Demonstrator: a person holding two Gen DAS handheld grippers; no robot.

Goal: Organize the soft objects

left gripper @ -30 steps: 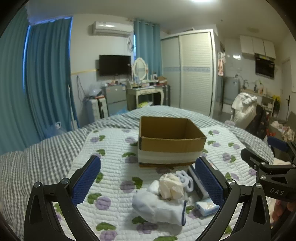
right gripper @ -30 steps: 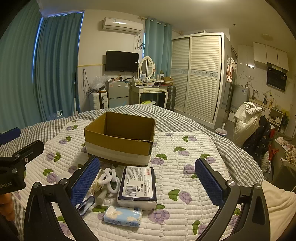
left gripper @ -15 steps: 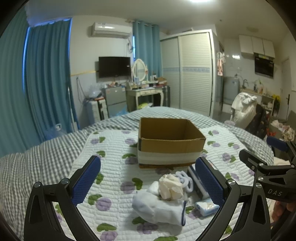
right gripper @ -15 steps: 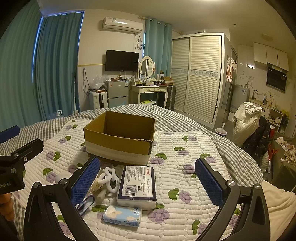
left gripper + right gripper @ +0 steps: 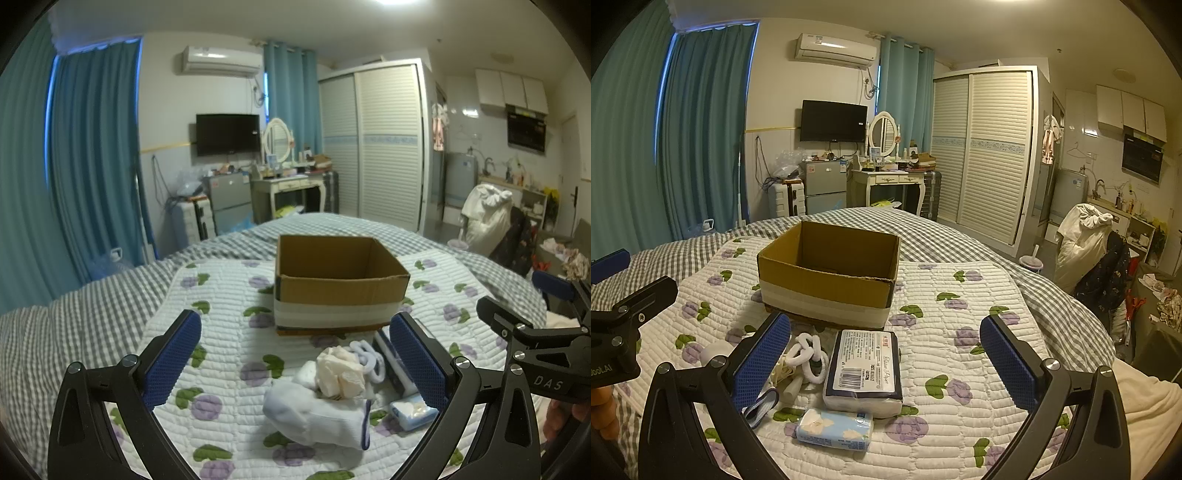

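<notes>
An open, empty cardboard box [image 5: 340, 284] stands on the quilted bed cover; it also shows in the right wrist view [image 5: 827, 273]. In front of it lie a pale blue sock [image 5: 317, 417], a crumpled cream cloth [image 5: 341, 374], white looped hair ties [image 5: 809, 356], a large tissue pack [image 5: 864, 373] and a small blue tissue pack [image 5: 834, 430]. My left gripper [image 5: 295, 362] is open and empty, above the sock pile. My right gripper [image 5: 886, 365] is open and empty, above the large tissue pack.
The flowered quilt [image 5: 960, 332] covers a grey checked bed. Beyond the bed are a dressing table [image 5: 890, 181], a small fridge [image 5: 823, 184], a white wardrobe [image 5: 986, 147] and teal curtains. A chair with clothes [image 5: 1086, 251] stands to the right.
Both grippers have barely moved and stay open. The objects on the bed lie as before.
</notes>
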